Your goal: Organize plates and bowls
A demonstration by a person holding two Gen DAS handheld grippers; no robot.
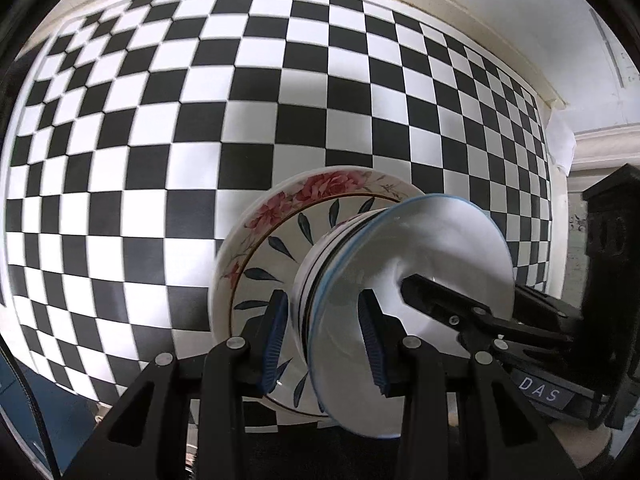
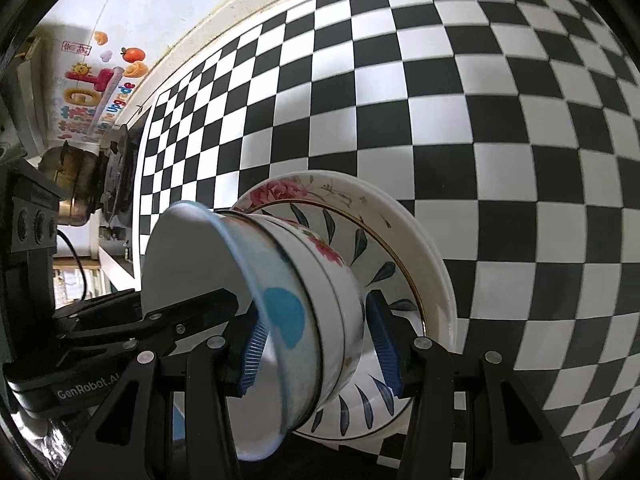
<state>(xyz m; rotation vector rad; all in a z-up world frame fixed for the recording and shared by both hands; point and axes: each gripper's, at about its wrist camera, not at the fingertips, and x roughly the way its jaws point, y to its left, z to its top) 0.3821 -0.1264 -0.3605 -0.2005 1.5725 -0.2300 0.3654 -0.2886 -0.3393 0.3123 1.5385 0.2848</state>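
A stack of nested bowls (image 1: pixel 416 248) stands on a leaf-patterned plate (image 1: pixel 280 248), which lies on a rose-patterned plate (image 1: pixel 320 184). The top bowl (image 2: pixel 180 256) is white with a blue rim, and a floral bowl (image 2: pixel 320 252) sits under it. My left gripper (image 1: pixel 324 344) is shut on the bowls' near wall, one blue pad inside and one outside. My right gripper (image 2: pixel 320 344) is shut on the opposite wall the same way, with its outer pad between bowl and plate. Each view also shows the other gripper reaching into the top bowl.
A black-and-white checkered cloth (image 1: pixel 200 120) covers the table under the plates. A metal pot (image 2: pixel 76 188) on a gas burner (image 2: pixel 116 172) stands past the cloth's end. A cream table rim (image 1: pixel 480 20) and a white wall bound the far side.
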